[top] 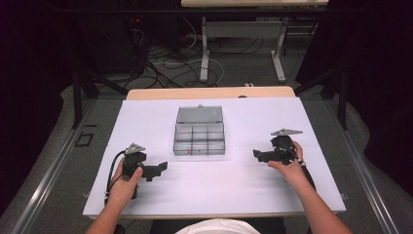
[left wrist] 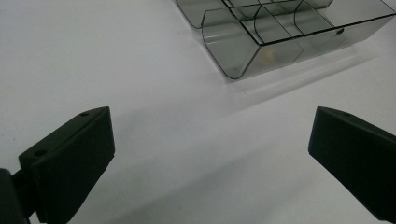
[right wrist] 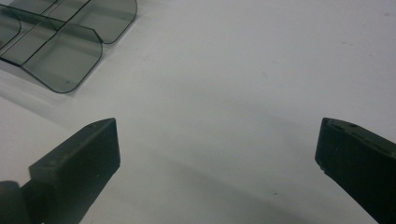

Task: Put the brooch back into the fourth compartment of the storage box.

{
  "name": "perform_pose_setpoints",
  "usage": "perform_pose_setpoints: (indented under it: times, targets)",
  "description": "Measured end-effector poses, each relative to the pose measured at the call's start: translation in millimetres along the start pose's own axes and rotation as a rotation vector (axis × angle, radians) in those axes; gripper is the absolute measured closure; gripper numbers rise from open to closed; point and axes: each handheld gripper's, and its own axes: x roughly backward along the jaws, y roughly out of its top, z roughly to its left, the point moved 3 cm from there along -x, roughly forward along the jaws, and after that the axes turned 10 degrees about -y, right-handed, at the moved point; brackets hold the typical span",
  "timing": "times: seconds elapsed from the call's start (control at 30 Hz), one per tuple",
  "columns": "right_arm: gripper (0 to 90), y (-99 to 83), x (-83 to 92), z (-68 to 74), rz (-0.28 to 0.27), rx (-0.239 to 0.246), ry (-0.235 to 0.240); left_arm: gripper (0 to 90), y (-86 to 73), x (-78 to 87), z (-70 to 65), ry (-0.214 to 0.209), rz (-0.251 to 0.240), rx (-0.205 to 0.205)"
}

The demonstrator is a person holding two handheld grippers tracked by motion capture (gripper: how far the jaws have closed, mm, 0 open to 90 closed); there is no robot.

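Your table [top: 146, 195] carries a white sheet across nearly its whole top, with a strip of bare wood showing along the far edge. Beyond it lies grey floor crossed by loose cables [top: 165, 63], and the legs of a second table [top: 204, 53] stand farther back.

At the centre of the white surface sits a clear grey compartment box [top: 199, 139], its lid [top: 199, 114] swung open and lying flat on the far side. Dividers split the tray into several cells. A small pale item [left wrist: 267, 55] rests in a near cell, seen through the wall in the left gripper view; what it is cannot be told.

Your left hand [top: 124, 185] holds the left gripper [top: 157, 169] near the front left of the table, well apart from the box and pointing towards it. In the left gripper view its fingers [left wrist: 70, 158] stand wide apart with bare white surface between them, and the box's rounded corner [left wrist: 233, 51] lies ahead, upper right.

Your right hand [top: 290, 168] holds the right gripper [top: 258, 155] to the right of the box, also apart from it. In the right gripper view its fingers [right wrist: 79, 158] are spread wide over bare surface, with the box's corner [right wrist: 65, 56] at the upper left.
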Motion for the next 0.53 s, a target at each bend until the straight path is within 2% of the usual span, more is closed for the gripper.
perform_pose_setpoints:
  times: [0.23, 0.53]
  targets:
    - [0.0, -3.9, -2.8, -12.0, 0.002, -0.032, -0.022, 0.5, 0.4, -0.6, 0.3, 0.0, -0.003, -0.003]
    - [0.0, -4.3, -2.8, -15.5, 0.0, -0.039, -0.021, 0.5, 0.6, -1.1, 0.3, -0.002, 0.005, -0.006]
